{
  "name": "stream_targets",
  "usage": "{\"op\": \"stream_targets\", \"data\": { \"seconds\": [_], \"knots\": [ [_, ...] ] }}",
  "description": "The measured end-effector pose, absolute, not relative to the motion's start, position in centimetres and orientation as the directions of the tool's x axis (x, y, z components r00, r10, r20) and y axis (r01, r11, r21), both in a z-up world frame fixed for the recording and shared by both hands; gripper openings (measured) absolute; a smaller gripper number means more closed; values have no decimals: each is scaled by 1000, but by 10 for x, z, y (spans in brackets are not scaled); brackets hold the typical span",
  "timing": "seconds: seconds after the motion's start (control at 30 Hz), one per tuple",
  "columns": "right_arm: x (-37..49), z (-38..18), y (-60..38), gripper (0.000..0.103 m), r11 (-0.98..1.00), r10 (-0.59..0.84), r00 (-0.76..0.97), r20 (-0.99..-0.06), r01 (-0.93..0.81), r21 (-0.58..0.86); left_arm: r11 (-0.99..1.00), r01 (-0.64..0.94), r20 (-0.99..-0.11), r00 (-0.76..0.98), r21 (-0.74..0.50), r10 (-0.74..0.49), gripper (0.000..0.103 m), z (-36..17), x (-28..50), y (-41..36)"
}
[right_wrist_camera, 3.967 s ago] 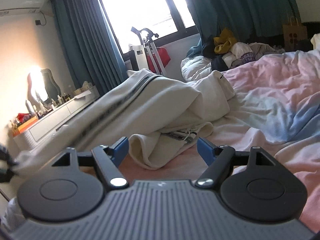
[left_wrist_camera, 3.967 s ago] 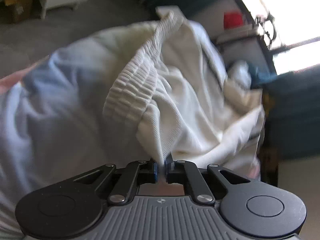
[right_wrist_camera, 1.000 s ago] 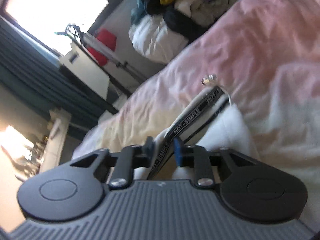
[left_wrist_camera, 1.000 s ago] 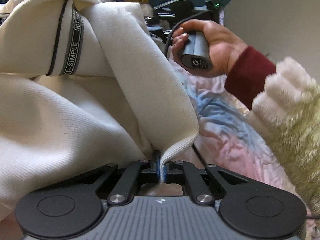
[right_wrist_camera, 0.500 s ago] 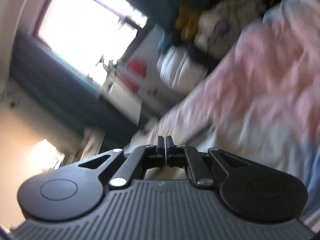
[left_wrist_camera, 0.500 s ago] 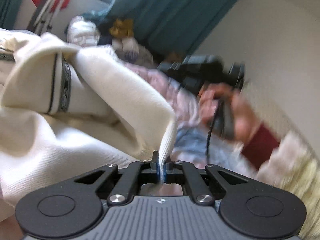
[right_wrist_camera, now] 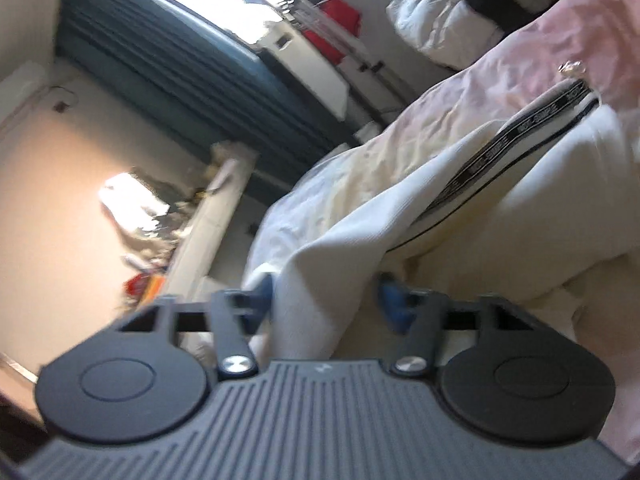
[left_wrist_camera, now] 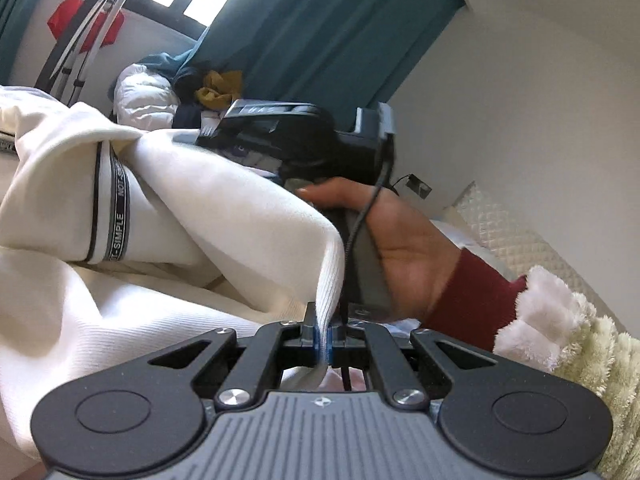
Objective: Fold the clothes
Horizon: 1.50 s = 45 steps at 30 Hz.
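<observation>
A cream garment (left_wrist_camera: 224,208) with a black lettered stripe (left_wrist_camera: 120,216) lies bunched on the bed. My left gripper (left_wrist_camera: 323,334) is shut on its ribbed hem, which rises straight out of the pads. Just beyond that hem, a hand (left_wrist_camera: 404,240) holds the other gripper's grey handle. In the right wrist view the same cream garment (right_wrist_camera: 520,200) spreads to the right, its lettered stripe (right_wrist_camera: 508,136) running up and away. My right gripper (right_wrist_camera: 326,294) is opening; a thick cream fold sits between its blue pads (right_wrist_camera: 390,300), and they do not squeeze it.
The pink and pale bed cover (right_wrist_camera: 500,64) runs under the garment. Heaped clothes and a white duvet (left_wrist_camera: 140,88) lie at the far end, by teal curtains (left_wrist_camera: 320,20) and a rack (right_wrist_camera: 344,44). A long dresser (right_wrist_camera: 216,208) stands left. A fluffy sleeve (left_wrist_camera: 580,344) is at right.
The right gripper let go of the lettered stripe, swung away shut, and now stands with its jaws apart around a cream fold. The left gripper kept its hold on the hem and rose slightly.
</observation>
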State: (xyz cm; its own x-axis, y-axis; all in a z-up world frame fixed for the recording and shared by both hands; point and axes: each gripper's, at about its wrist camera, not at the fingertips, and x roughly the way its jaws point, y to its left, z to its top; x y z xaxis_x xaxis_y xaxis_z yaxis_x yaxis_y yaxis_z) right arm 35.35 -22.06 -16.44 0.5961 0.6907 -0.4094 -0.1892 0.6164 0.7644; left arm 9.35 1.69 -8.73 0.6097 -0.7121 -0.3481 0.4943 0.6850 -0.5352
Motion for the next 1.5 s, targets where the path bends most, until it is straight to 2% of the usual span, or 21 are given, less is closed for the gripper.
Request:
{"op": "stream_targets", "data": {
  "seconds": [0.07, 0.13, 0.3, 0.47, 0.57, 0.63, 0.73, 0.83, 0.93, 1.03, 1.17, 1.27, 1.33, 1.4, 1.5],
  "knots": [
    [352, -162, -216, 14, 633, 669, 617, -414, -182, 753, 679, 491, -347, 605, -546, -716, 3, -92, 99, 14],
    [340, -150, -221, 9, 662, 625, 682, -380, -205, 721, 676, 489, -346, 603, -552, -719, 3, -94, 95, 13],
    [300, -113, -259, 8, 701, 534, 806, -257, -251, 668, 674, 509, -356, 587, -535, -727, 3, -90, 84, 15],
    [224, -94, -333, 8, 738, 352, 927, -132, -188, 648, 684, 516, -375, 582, -515, -722, 4, -92, 80, 7],
    [186, -118, -374, 8, 678, 340, 923, -178, -110, 726, 707, 506, -399, 590, -495, -702, 4, -88, 75, 5],
    [169, -143, -392, 8, 606, 387, 895, -220, -67, 793, 741, 468, -456, 588, -481, -668, 4, -91, 71, 2],
    [150, -188, -398, 8, 453, 491, 847, -203, -49, 890, 795, 384, -554, 573, -470, -604, 4, -100, 73, 0],
    [144, -205, -372, 8, 506, 525, 804, -280, -31, 862, 818, 335, -610, 548, -467, -572, 5, -108, 76, 1],
    [146, -216, -347, 8, 517, 578, 752, -317, -37, 855, 840, 337, -643, 540, -425, -543, 7, -107, 72, 3],
    [151, -216, -332, 10, 632, 567, 714, -412, -56, 773, 841, 309, -630, 560, -444, -538, 16, -102, 70, 11],
    [152, -215, -347, 12, 620, 582, 697, -419, -47, 783, 850, 269, -618, 592, -453, -517, 17, -94, 67, 17],
    [145, -211, -373, 24, 570, 567, 727, -388, -6, 822, 867, 231, -647, 588, -441, -485, 17, -94, 66, 14],
    [139, -213, -396, 42, 508, 548, 757, -357, 38, 860, 875, 197, -670, 577, -441, -468, 17, -100, 69, 15],
    [140, -218, -418, 56, 468, 507, 784, -359, 100, 878, 873, 165, -679, 569, -459, -464, 17, -105, 71, 18],
    [154, -229, -450, 59, 410, 429, 818, -384, 202, 889, 870, 150, -675, 574, -471, -464, 17, -105, 74, 19]
  ]
}}
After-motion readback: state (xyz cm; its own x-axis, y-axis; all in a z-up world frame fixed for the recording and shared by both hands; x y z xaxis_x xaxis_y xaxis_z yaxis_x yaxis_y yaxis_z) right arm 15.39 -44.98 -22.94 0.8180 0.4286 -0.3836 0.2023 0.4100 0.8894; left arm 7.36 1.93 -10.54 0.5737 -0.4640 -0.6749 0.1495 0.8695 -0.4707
